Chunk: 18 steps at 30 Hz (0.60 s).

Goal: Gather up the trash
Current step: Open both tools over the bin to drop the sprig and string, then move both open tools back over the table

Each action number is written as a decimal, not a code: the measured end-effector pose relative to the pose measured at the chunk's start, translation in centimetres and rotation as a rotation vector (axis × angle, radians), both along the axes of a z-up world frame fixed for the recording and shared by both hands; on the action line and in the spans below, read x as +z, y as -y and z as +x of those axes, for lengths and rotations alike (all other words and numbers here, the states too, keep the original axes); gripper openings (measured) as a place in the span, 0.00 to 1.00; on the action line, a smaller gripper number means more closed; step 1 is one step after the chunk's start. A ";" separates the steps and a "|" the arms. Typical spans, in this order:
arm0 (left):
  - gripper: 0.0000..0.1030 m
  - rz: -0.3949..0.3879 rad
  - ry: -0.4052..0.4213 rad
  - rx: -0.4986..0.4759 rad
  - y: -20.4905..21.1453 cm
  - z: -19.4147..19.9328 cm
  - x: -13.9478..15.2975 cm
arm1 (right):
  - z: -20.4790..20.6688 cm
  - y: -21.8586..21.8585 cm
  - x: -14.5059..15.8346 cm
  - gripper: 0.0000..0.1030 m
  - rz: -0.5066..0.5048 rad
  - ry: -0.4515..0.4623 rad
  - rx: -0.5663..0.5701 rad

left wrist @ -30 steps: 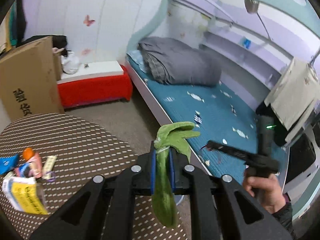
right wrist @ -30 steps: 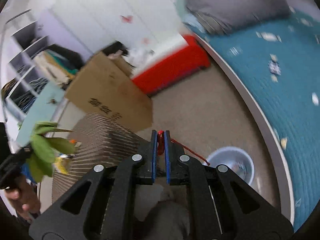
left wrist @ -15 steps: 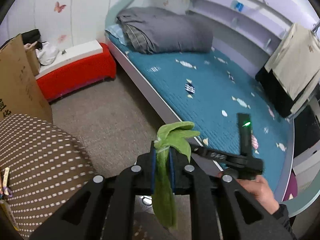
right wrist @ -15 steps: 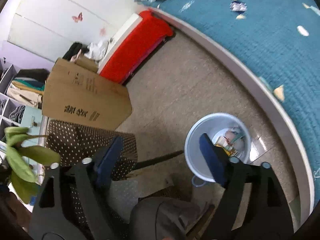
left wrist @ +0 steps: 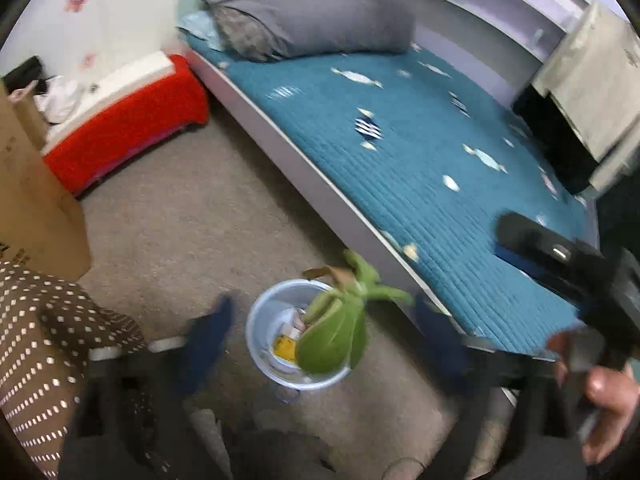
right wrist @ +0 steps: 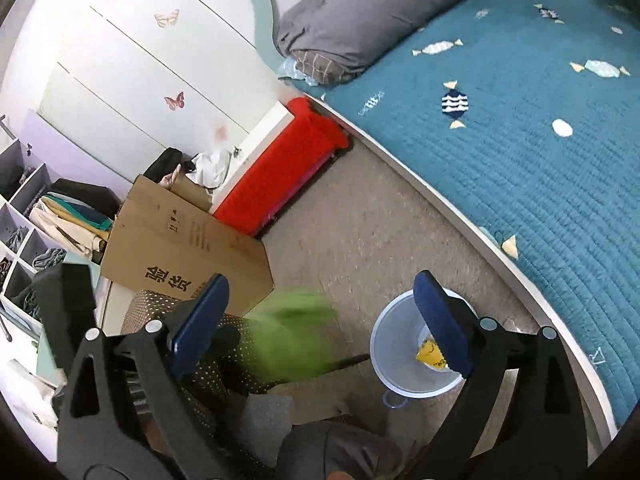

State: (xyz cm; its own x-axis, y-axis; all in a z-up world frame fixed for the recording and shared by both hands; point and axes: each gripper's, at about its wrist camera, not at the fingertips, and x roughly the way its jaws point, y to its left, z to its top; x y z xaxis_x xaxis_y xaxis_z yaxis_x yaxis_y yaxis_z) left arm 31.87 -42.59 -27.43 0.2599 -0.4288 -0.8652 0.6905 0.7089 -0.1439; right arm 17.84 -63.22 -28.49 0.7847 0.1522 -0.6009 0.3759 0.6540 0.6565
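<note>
A pale blue trash bin (left wrist: 298, 344) stands on the carpet beside the bed, with a yellow wrapper and other scraps inside. My left gripper (left wrist: 320, 330) is open above it, its jaws spread wide and blurred. A green leafy scrap (left wrist: 340, 328) hangs free in the air between the jaws, over the bin's mouth. My right gripper (right wrist: 320, 326) is open and empty, above the floor left of the bin (right wrist: 400, 356). The green scrap shows there as a green blur (right wrist: 296, 340). The right gripper's body also shows at the right of the left wrist view (left wrist: 560, 256).
A bed with a teal quilt (left wrist: 420, 152) and grey bedding (left wrist: 308, 12) runs along the right. A red bench (left wrist: 124, 128) and a cardboard box (right wrist: 180, 248) stand by the wall. A brown dotted table (left wrist: 44, 340) is at the left.
My left gripper moved over the bin and opened, letting go of the green scrap, which now falls. My right gripper opened half a second ago, dropped its red string, and stays open.
</note>
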 end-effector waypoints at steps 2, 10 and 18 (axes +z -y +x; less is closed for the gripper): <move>0.92 0.015 0.005 0.030 -0.3 0.4 0.0 | -0.2 -0.4 0.3 0.92 -0.009 0.000 0.002; 0.92 -0.002 0.055 0.101 -3.2 0.3 2.4 | -0.7 -2.2 0.3 0.94 -0.033 -0.039 -0.001; 0.92 -0.056 0.127 0.118 -6.6 -1.5 6.0 | -0.6 -5.1 2.1 0.94 -0.074 -0.040 0.035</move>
State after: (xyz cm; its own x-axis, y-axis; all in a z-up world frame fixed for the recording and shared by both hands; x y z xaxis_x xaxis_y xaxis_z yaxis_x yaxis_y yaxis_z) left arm 30.36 -36.03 -21.42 0.4170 -0.4351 -0.7980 0.6181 0.7795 -0.1021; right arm 17.27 -58.17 -26.35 0.7550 0.1327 -0.6421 0.3770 0.7134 0.5907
